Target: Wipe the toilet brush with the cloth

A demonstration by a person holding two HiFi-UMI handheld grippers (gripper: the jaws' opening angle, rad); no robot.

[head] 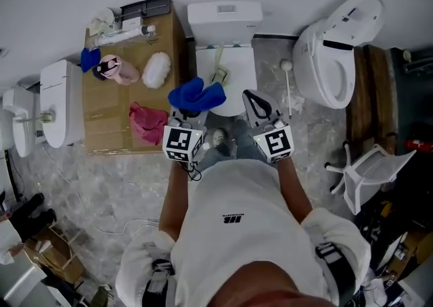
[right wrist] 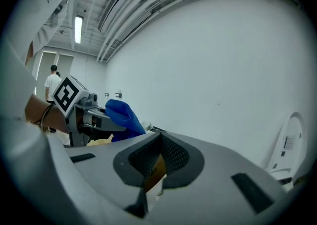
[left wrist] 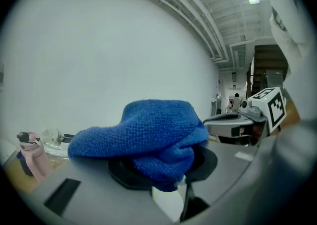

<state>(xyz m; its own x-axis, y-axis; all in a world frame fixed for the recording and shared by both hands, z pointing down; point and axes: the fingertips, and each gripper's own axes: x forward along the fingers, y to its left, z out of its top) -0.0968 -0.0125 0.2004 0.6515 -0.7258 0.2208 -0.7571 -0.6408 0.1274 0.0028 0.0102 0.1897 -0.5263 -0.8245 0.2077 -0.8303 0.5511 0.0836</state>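
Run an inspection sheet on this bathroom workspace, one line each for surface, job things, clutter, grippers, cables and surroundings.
Surface: grey marbled floor; a cardboard box at the left serves as a stand.
Job's things: blue cloth held in the left gripper; toilet brush stands right of the middle toilet, apart from both grippers.
Clutter: on the box, a pink cloth, a white fluffy pad and a pink bottle.
Grippers: left gripper jaws clamped on the cloth; right gripper jaws together, nothing between them.
Cables: thin white cable loose on the floor.
Surroundings: white wall; more toilets at left and right.
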